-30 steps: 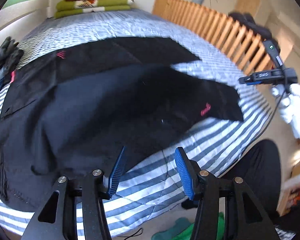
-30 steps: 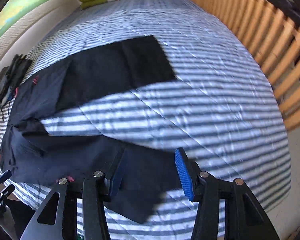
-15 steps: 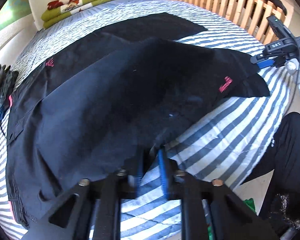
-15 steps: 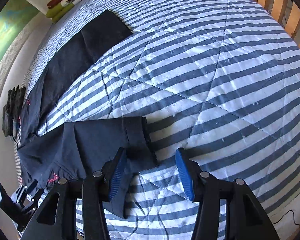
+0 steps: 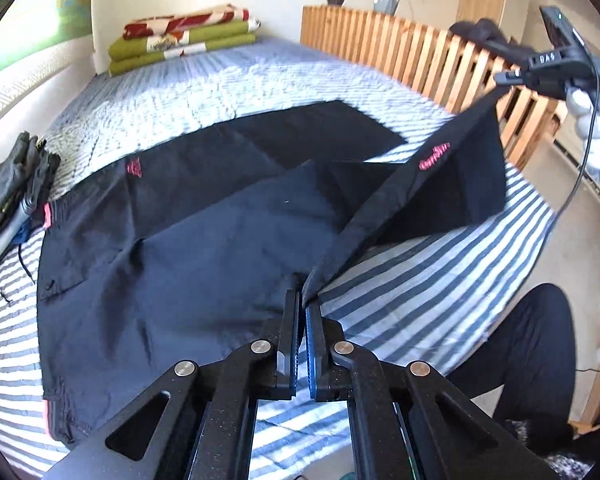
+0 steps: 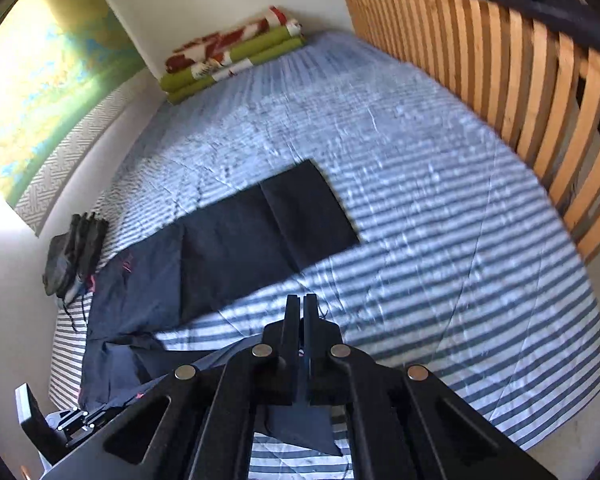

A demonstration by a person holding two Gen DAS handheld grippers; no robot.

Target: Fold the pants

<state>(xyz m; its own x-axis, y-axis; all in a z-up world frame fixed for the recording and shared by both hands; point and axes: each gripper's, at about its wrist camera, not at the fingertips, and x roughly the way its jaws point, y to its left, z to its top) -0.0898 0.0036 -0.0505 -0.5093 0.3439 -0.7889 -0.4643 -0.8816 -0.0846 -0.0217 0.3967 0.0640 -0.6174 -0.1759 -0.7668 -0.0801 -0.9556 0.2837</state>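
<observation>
A pair of black fabric pants with small pink logos lies spread across a blue-and-white striped quilt on a bed, one leg lifted off it. In the left wrist view, the left gripper at lower centre is clamped on the near edge of the raised leg, its blue-padded jaws pressed nearly together with cloth between them. At the upper right of that frame the right gripper, gripped by a white-gloved hand, pinches the hem corner of the same leg and holds it well above the quilt, so the edge runs taut between the two tools. In the right wrist view that gripper's jaws are closed, with dark cloth hanging below them. The other leg lies flat at mid-frame, pointing towards the slatted wooden bed rail. The waist end rests at the left of both frames, near a dark bundle of gloves. Folded green and red blankets sit at the far end of the bed.

By the look of it, the fold has barely begun: the lifted leg has yet to be laid over its twin, and every crosswise fold remains.
</observation>
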